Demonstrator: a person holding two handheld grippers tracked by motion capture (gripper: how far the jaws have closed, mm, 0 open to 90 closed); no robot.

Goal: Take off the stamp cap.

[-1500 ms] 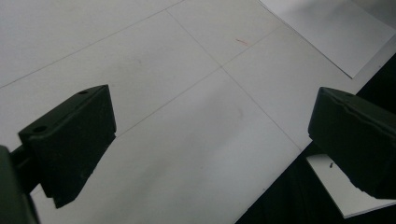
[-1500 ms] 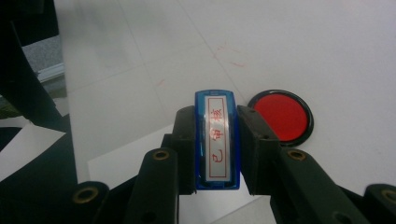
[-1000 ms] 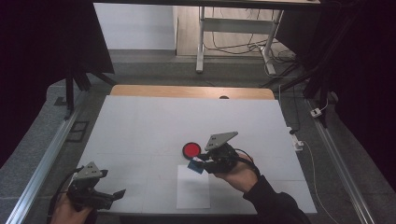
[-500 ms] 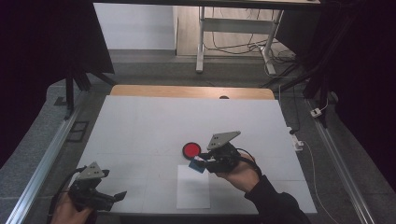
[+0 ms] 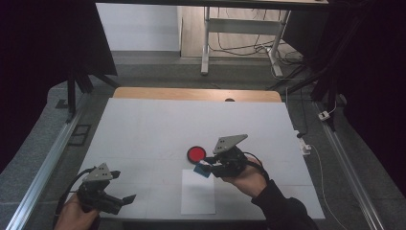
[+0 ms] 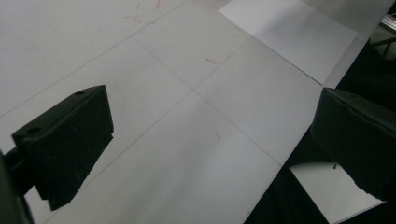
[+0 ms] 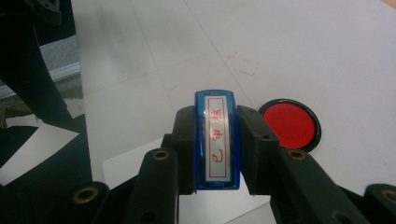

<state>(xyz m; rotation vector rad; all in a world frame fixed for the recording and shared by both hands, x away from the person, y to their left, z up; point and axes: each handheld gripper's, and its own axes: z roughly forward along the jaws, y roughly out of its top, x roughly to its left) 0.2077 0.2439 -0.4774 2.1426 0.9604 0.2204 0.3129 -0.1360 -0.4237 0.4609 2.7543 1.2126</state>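
Little has shifted since the earlier frames: the left gripper (image 5: pixel 125 199) has edged slightly along the near edge of the desk (image 5: pixel 143 124) by its near left corner, while the right gripper (image 5: pixel 206 167) sits where it was, its jaws pinching a blue stamp (image 7: pixel 217 142) between them. In the right gripper view the stamp stands on end between the pads, its label with red characters facing the camera; its lower end is cut off behind the jaws, so its printing face cannot be seen. From the high view the stamp shows as a small blue block (image 5: pixel 202 169) held over the far edge of the sheet of white paper (image 5: pixel 198 194), and whether it touches the sheet is hard to tell from there. The paper lies toward the near edge of the desk, right of centre. Just beyond it sits one round red ink pad (image 5: pixel 196 154) in a black rim (part of that rim is hidden behind a jaw in the right gripper view (image 7: pixel 289 123)). The left gripper's jaws stand spread with nothing between them, above bare desk, and one jaw overhangs the near edge. Counted: one stamp, one ink pad, one sheet, two grippers.
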